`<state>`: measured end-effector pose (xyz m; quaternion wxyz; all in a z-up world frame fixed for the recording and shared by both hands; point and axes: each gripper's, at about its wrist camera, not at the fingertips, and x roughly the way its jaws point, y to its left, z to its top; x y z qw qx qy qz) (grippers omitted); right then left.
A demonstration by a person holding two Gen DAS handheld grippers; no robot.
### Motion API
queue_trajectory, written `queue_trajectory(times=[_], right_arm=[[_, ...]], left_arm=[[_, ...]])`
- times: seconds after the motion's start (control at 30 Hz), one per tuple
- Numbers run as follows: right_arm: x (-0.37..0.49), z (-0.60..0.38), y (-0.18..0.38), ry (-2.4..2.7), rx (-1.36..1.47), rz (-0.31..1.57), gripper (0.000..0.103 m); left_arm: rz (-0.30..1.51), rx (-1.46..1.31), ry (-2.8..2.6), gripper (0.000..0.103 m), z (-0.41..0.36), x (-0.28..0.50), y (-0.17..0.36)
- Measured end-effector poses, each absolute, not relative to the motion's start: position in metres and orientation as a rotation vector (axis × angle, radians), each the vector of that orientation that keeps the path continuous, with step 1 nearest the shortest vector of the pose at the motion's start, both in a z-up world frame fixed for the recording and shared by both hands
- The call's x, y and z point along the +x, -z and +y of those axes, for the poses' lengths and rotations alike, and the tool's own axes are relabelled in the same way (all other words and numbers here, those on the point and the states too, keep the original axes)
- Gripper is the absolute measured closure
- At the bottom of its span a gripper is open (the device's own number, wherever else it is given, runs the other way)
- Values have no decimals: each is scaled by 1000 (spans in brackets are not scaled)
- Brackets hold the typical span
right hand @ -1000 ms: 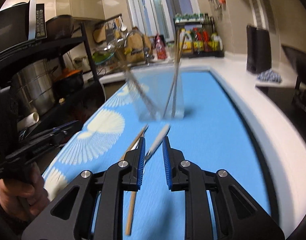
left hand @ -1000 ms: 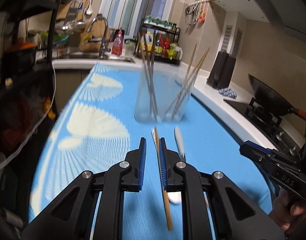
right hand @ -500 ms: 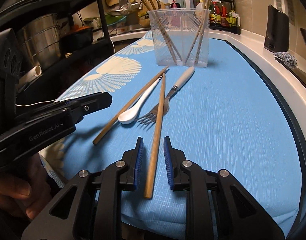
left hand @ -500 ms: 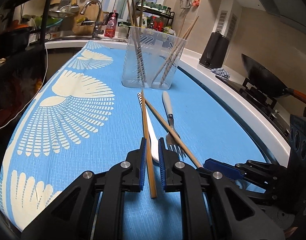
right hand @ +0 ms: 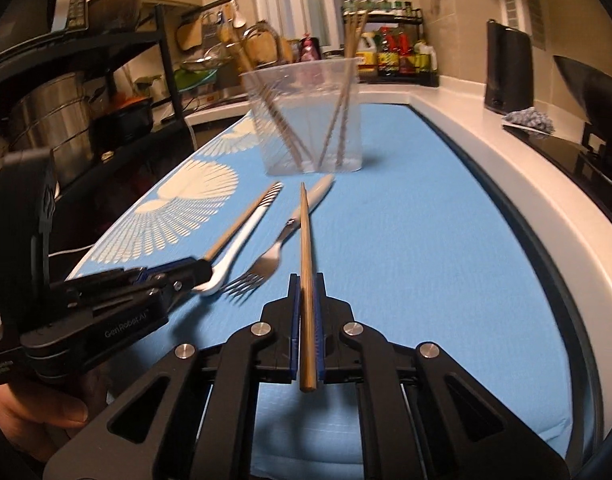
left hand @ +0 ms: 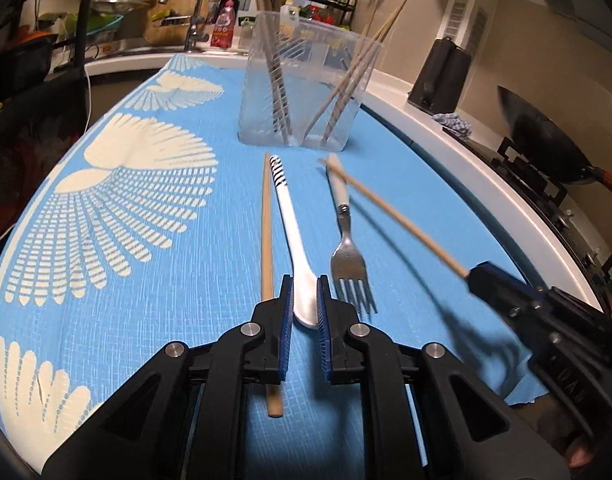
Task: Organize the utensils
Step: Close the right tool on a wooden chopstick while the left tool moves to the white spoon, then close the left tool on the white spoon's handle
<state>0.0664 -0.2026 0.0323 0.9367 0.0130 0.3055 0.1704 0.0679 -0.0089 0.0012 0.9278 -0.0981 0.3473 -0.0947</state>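
Both fingers of the right gripper (right hand: 306,288) have just been closing and are now pinching a chopstick (right hand: 306,240) that is running up the centre of the right wrist frame. Low in the left wrist frame, the left gripper (left hand: 304,294) is sitting nearly shut around the bowl of a white spoon (left hand: 293,232), with a second chopstick (left hand: 267,224) lying just left of it. A fork (left hand: 348,256) is lying at centre, and a clear container (left hand: 306,80) of chopsticks is standing in the upper middle, all on the blue mat (left hand: 406,184).
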Motion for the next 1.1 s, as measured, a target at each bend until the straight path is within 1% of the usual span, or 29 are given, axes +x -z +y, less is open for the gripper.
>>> queue_trajectory(times=[0.13,0.37,0.47,0.53,0.57,0.63,0.8,0.93,1.1], right_arm=[[71,-216,-29,-277,55,628,97],[85,-222,-6,-223,49,721,96],[85,-222,-8,-227,46,719,95],[83,-223,-7,-222,52,719,95],[82,-225,-7,-219,56,719,94],[81,-224,-6,-219,52,715,94],[79,-223,-5,-222,47,714,93],[78,-222,-4,-221,43,706,93],[75,-221,-3,-223,36,701,93]], left_arm=[[730,-184,192,89,-14,69,2],[727,-120,166,89,-26,69,0],[713,-155,169,89,-22,67,-3],[711,-182,181,86,-20,67,-4],[716,-186,184,80,-20,68,-3],[730,-196,194,78,-21,69,1],[723,-185,205,78,-28,66,1],[706,-109,179,78,-40,61,3],[674,-91,138,88,-36,54,3]])
